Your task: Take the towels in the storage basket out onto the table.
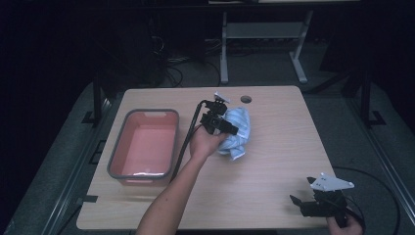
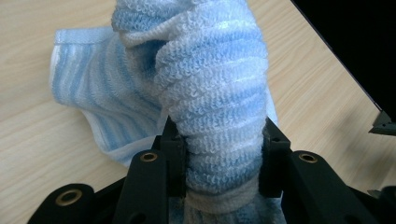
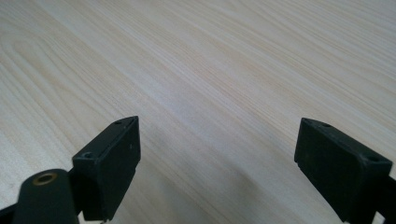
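A light blue and white striped towel [image 1: 237,131] lies bunched near the middle of the wooden table [image 1: 274,161]. My left gripper [image 1: 226,128] is shut on a thick fold of the towel [image 2: 212,88], which bulges up between the two black jaws in the left gripper view. One loose corner of the cloth rests flat on the wood. At the table's front right corner my right gripper [image 1: 299,201] is held low over bare wood. Its jaws stand wide apart in the right gripper view with nothing between them [image 3: 217,168].
A grey-rimmed pink tub [image 1: 147,144] stands on the left part of the table, empty inside. A small round hole [image 1: 245,99] sits near the far edge. The left gripper's cable [image 1: 188,134] trails between tub and towel. Beyond the table are a dark floor and desk legs [image 1: 224,54].
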A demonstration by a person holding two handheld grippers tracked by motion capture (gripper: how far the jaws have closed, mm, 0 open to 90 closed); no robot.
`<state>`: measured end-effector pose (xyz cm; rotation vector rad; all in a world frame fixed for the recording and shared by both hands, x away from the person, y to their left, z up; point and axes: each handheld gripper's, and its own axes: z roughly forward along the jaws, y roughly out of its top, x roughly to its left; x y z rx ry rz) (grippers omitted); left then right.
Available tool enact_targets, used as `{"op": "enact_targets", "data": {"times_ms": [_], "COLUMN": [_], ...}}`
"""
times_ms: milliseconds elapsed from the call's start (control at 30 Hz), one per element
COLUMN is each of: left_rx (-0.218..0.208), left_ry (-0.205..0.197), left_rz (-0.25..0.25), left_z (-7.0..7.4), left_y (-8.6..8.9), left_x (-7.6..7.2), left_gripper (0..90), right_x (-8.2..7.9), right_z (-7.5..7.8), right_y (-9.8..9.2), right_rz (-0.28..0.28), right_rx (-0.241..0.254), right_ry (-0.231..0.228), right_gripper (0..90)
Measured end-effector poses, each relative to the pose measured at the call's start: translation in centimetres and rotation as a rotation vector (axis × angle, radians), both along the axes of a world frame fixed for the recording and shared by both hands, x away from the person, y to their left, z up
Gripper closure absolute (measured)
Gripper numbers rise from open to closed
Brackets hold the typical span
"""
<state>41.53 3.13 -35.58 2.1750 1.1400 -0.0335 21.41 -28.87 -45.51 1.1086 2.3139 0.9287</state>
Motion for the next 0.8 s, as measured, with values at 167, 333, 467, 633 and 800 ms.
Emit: {"op": "enact_targets", "data": {"times_ms": [167,333,467,633,800], "left_rx": [-0.006,-0.009,-0.005,-0.005,-0.004], "left_ry": [0.016,0.014,0.019,0.026,0.031], "left_rz": [0.010,0.004,-0.001,0.004,0.008], "left_z": [-0.6,-0.9,-1.2,-1.8,-2.6], "left_y": [-0.5,-1.1,-1.4,-1.7,-2.2], "left_x": [-0.1,-0.2,-0.1,0.0,0.0], "left_gripper": [62.6,62.6,62.6,62.5,62.2], "right_x": [0.0,0.0,-0.1,-0.2,-0.2], "right_z": [0.1,0.1,0.1,0.2,0.2], "right_y": [0.0,0.1,0.1,0.1,0.2], "right_rz": [0.003,0.012,0.005,-0.002,0.001], "right_rx": [-0.001,-0.002,0.001,0.012,0.014], "right_ry": [-0.004,-0.015,-0.007,-0.007,-0.011], "right_gripper": [13.8,13.8,13.8,13.8,13.8]}}
